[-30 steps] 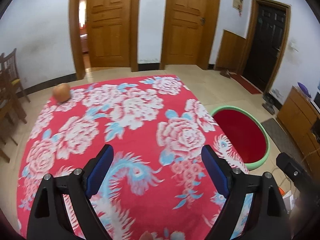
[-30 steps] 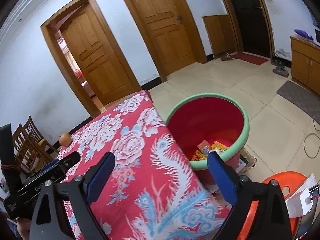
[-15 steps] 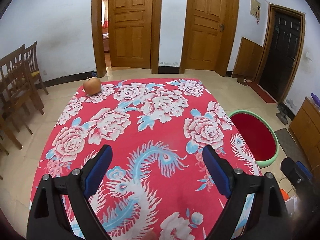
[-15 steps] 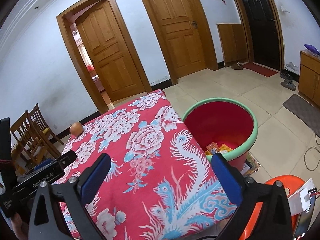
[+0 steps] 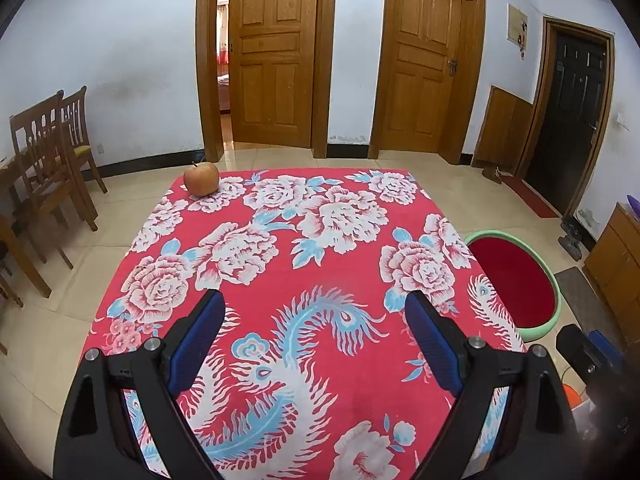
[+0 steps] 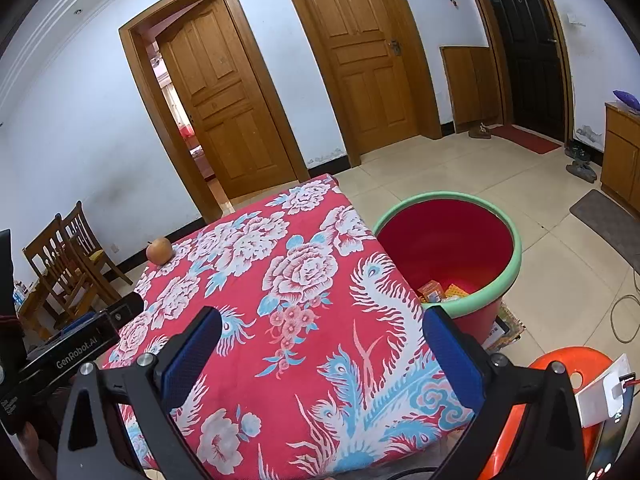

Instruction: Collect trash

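A table with a red flowered cloth (image 5: 304, 280) fills the left wrist view and also shows in the right wrist view (image 6: 304, 304). An apple (image 5: 201, 179) sits at its far left corner; the right wrist view shows it too (image 6: 159, 251). A red bin with a green rim (image 6: 508, 272) stands on the floor right of the table, with colourful packets (image 6: 440, 292) inside; the left wrist view shows its rim (image 5: 554, 304). My left gripper (image 5: 316, 340) is open and empty above the near table. My right gripper (image 6: 320, 348) is open and empty above the table's near right part.
Wooden chairs (image 5: 48, 160) stand left of the table. Wooden doors (image 5: 276, 60) and a dark door (image 5: 576, 116) line the far wall. An orange stool (image 6: 560, 400) and a wooden cabinet (image 6: 622, 148) are at the right. A cable (image 6: 624, 312) lies on the tiled floor.
Both grippers have pulled back and tilted up, so more of the table and room shows. Both stay open and empty. The apple and bin have not moved.
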The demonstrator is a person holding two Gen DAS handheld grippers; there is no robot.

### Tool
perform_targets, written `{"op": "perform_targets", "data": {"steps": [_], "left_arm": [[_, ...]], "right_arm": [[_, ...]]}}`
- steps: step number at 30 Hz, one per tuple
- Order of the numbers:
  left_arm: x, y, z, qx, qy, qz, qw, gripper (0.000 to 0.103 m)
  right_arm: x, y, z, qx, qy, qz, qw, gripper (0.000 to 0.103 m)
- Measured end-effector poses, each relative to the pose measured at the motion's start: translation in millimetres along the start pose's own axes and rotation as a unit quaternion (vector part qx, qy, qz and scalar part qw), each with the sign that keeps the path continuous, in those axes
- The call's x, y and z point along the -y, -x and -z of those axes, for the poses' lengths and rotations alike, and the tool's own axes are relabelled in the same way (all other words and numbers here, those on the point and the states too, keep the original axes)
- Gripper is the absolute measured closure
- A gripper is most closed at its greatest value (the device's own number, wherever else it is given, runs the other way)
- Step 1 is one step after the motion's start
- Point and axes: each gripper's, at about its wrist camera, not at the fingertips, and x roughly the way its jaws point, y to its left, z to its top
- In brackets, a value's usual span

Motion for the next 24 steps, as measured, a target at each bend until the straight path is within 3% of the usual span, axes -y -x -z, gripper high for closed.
{"op": "perform_targets", "data": {"steps": [24], "left_arm": [[-1.7,4.5,0.3,0.004,0.001,0.001,1.0,0.013]], "right_arm": [[-1.9,0.5,1.0,0.0,0.001,-0.001,1.0,0.001]]}}
